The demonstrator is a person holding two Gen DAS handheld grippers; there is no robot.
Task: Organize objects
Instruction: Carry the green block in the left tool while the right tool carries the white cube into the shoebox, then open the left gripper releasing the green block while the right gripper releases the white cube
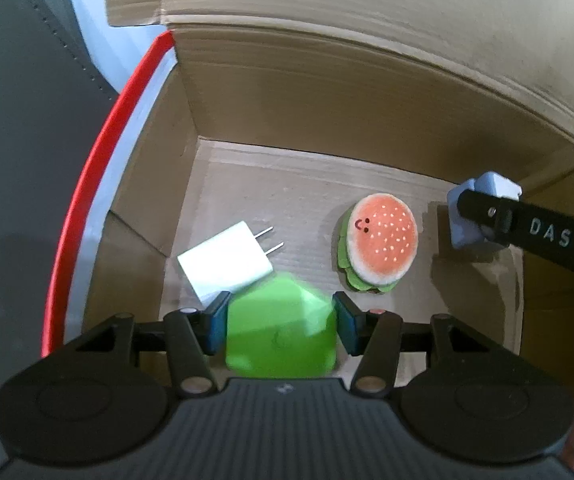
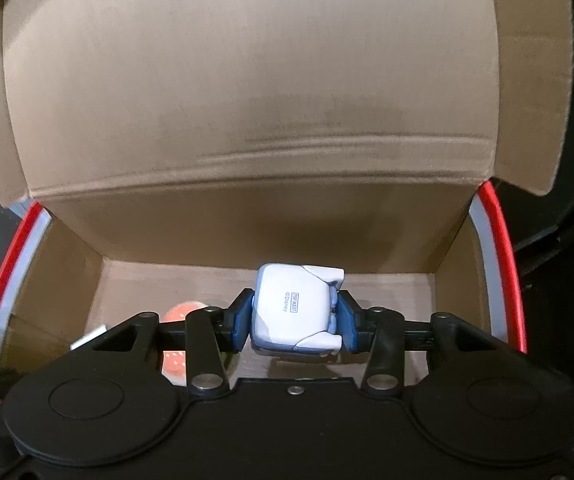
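An open cardboard box (image 1: 271, 100) stands in front of me. On its floor lie a white plug charger (image 1: 227, 264) and a burger plush toy (image 1: 379, 240). My left gripper (image 1: 281, 326) is over the box; a blurred green object (image 1: 279, 332) sits between its blue pads (image 1: 217, 326), and there is a small gap on each side. My right gripper (image 2: 293, 320) is shut on a white and pale blue toy figure (image 2: 293, 312) above the box floor. That gripper and figure also show at the right of the left wrist view (image 1: 471, 212).
The box sits on a white round surface with a red rim (image 1: 87, 184). Tall box flaps (image 2: 247, 80) rise behind. A grey cushioned seat (image 1: 19, 140) lies to the left. The burger toy (image 2: 179, 312) peeks out behind my right gripper.
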